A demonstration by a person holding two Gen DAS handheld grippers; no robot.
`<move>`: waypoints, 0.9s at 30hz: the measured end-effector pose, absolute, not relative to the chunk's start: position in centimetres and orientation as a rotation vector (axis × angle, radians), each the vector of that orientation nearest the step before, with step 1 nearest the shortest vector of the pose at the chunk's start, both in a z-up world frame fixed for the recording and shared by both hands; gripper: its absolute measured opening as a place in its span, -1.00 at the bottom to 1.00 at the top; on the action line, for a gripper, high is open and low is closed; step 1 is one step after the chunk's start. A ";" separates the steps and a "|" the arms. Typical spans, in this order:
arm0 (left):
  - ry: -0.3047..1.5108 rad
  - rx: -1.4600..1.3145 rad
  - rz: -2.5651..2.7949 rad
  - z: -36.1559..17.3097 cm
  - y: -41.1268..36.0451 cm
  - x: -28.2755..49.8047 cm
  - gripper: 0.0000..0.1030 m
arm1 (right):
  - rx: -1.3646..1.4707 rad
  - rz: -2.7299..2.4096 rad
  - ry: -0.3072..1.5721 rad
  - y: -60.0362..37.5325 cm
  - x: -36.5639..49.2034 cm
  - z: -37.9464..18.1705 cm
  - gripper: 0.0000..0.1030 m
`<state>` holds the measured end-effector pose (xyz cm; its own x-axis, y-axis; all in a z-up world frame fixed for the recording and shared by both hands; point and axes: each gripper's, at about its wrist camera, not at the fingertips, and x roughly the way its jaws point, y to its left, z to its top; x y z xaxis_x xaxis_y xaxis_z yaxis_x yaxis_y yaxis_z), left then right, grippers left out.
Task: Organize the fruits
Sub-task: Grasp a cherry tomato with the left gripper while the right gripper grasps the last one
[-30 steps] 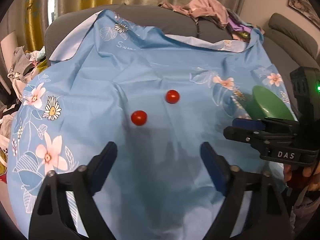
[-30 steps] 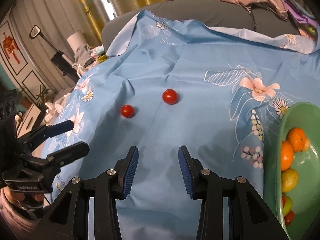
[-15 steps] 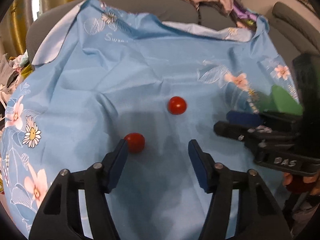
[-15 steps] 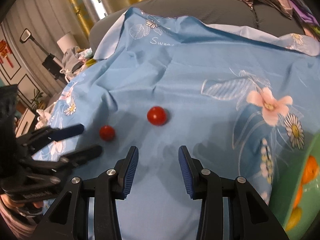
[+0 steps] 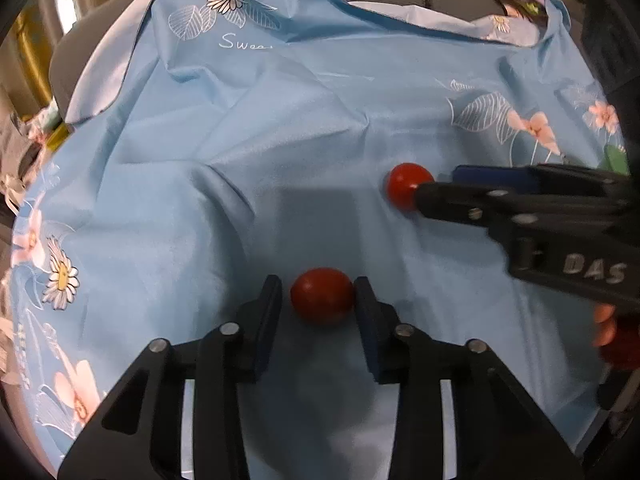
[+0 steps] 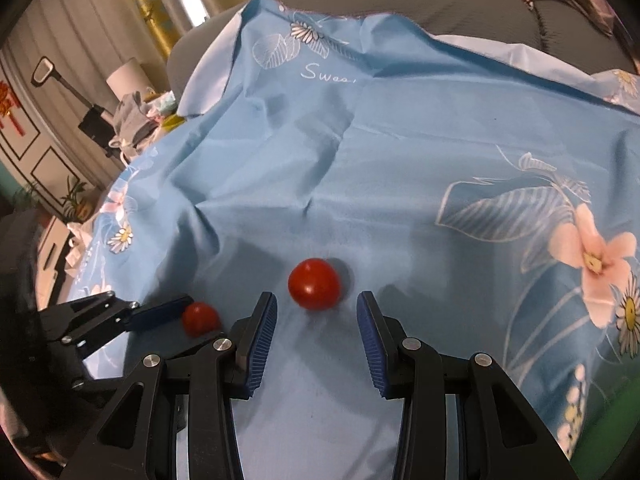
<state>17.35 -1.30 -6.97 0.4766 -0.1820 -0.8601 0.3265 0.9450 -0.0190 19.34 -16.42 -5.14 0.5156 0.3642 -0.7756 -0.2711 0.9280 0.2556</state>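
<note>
Left wrist view first: we see our left gripper [image 5: 318, 300] closing its jaws around a small round red tomato [image 5: 322, 295]. Its right blue pad touches the fruit, while a thin gap shows at its left pad, so the grasp is not yet firm. That tomato rests on the light blue floral cloth [image 5: 280, 140], our landmark, near its middle. A second round red tomato [image 5: 408, 190] lies on the cloth beyond and to the right of the first, with our right gripper [image 5: 440, 190] reaching in from the right, its tips at the fruit.

From the right wrist view, our right gripper [image 6: 316, 320] stands open and empty-jawed, its blue ribbed pads either side of, and just short of, the second tomato [image 6: 315, 284]. The left gripper's fingers [image 6: 160, 314] enter from the cloth's left side around the first tomato [image 6: 201, 319].
</note>
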 end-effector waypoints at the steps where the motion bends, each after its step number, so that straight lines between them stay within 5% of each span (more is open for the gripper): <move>1: 1.032 0.146 -0.313 -7.0 -1.3 17.4 -0.41 | 0.099 0.383 0.960 -16.2 19.6 -5.3 -0.18; 27: 0.994 0.036 -0.288 -4.5 -0.1 15.1 -0.41 | 0.063 0.412 0.873 -15.8 15.9 -2.8 -0.38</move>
